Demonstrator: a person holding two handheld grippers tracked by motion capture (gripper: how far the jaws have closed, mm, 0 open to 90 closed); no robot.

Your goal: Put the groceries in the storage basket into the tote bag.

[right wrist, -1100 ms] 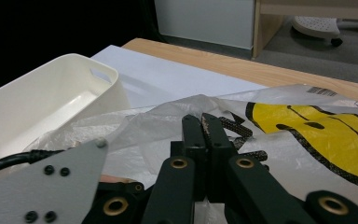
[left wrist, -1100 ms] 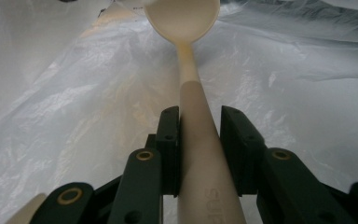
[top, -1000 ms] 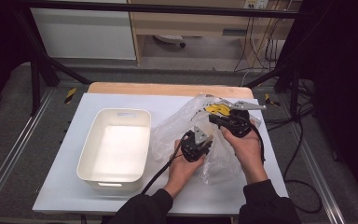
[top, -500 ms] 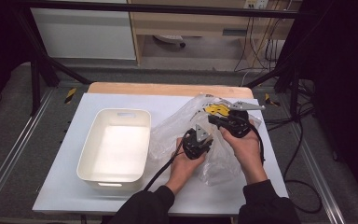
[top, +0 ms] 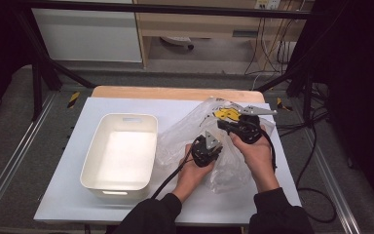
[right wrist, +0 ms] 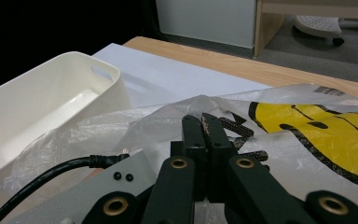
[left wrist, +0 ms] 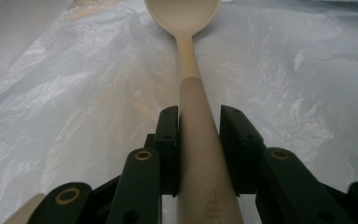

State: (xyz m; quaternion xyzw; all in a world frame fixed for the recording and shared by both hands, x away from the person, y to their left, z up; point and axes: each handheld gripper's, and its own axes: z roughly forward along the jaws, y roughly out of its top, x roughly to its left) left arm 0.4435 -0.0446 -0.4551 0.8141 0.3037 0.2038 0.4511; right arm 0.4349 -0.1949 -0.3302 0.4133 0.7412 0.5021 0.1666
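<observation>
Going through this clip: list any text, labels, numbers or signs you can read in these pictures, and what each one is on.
Spoon handle: raised letters near the jaws, roughly "SUS", cut off at the frame edge, so not certain.
Plastic bag: a yellow smiley-face print, no readable words; a barcode at its top edge, digits too small to read.
White tub: no text visible.
Yellow-and-black stickers on the floor frame: stripes only, no words.

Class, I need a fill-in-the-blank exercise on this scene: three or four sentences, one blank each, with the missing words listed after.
1. The left tool is shut on the handle of a ____.
2. The right tool pinches a clear plastic ____.
3. The print on the bag is black and ____.
4. The white bin lies to the ____ of both hands in the high view.

Missing words: spoon; bag; yellow; left
</observation>
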